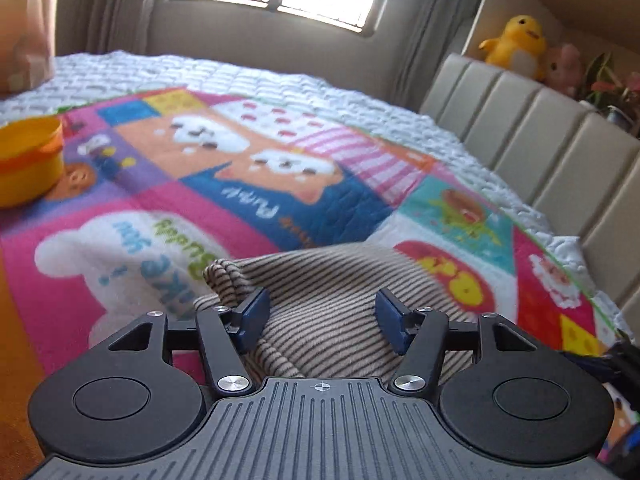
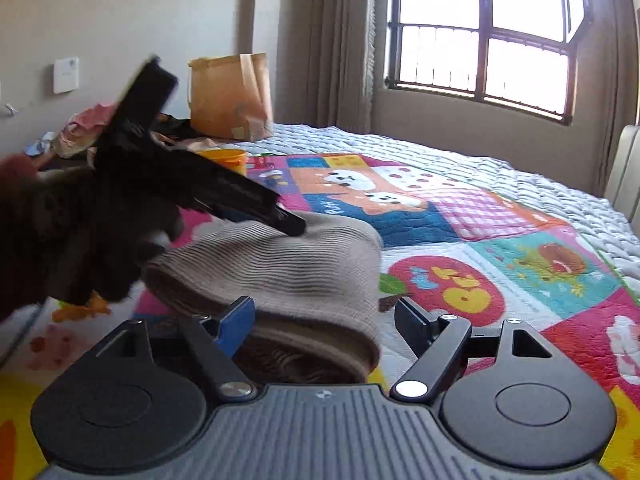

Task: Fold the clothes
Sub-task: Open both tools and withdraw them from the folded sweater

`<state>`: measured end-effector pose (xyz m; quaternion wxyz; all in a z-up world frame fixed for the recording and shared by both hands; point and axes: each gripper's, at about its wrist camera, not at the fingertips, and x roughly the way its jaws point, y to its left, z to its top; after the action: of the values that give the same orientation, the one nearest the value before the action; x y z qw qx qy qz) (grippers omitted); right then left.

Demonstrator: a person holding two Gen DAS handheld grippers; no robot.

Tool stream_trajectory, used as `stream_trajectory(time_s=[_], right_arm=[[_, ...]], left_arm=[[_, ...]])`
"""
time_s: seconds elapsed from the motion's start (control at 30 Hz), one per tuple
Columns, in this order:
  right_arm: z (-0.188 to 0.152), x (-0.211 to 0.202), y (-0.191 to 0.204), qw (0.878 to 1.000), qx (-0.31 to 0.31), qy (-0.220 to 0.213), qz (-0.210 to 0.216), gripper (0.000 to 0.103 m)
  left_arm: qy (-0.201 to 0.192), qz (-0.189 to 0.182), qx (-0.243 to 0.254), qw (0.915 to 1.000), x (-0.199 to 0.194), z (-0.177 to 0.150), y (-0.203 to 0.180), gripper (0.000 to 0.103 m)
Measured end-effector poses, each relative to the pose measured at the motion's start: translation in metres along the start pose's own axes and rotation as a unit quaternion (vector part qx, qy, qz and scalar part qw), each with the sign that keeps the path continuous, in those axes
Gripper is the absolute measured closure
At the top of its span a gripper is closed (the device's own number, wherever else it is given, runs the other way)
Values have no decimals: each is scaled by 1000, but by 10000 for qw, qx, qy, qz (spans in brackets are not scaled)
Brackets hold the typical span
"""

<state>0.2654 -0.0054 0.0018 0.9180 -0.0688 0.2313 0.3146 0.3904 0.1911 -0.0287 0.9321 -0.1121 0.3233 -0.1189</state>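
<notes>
A beige knit garment with thin dark stripes (image 1: pixel 328 276) lies folded in a thick bundle on a colourful cartoon blanket (image 1: pixel 256 184) on the bed. My left gripper (image 1: pixel 321 307) hangs over it with its blue pads wide apart, the cloth bulging between them without being pinched. In the right wrist view the same garment (image 2: pixel 280 264) lies just ahead. My right gripper (image 2: pixel 324 314) stands open astride its near folded edge, and the right pad is clear of the cloth. The left gripper (image 2: pixel 294 226), held by a dark-gloved hand, points down onto the garment's top from the left.
A yellow bowl with an orange band (image 1: pixel 28 160) sits on the blanket to the left. A brown paper bag (image 2: pixel 230 96) and a heap of clothes (image 2: pixel 80 132) are at the bed's far corner. The padded headboard (image 1: pixel 540 140) with plush toys (image 1: pixel 516 44) runs along the right.
</notes>
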Motion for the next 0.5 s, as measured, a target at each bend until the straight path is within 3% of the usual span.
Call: stream_trajectory(time_s=[0.07,0.17,0.2,0.4,0.43,0.47,0.5], right_arm=[[0,13,1,9989,270,220,300,25],[-12,44,6,9985,143,534,43,19],[-16,48,9,9984,74,568,-16,13],[-24,36,31,9965,-455,502,-499,5],[-26,28,29,9972,-342,457,-491,0],[-30,16,24,9982,-70,407,-428,0],[-36,5,15,9984,258,339,-362,0]], left_arm=[[-43,-73,-123,9999,0,-1,3,37],[2,-22,-32,10000,4,2,-1,37],[-4,23,5,10000,5,2,-4,36],[-403,447,438,9972,-18,-7,-26,35],[-509,585,421,9961,-34,-12,-31,32],[-612,717,374,9948,-50,-18,-35,19],[-714,849,328,9933,-67,-23,-39,13]])
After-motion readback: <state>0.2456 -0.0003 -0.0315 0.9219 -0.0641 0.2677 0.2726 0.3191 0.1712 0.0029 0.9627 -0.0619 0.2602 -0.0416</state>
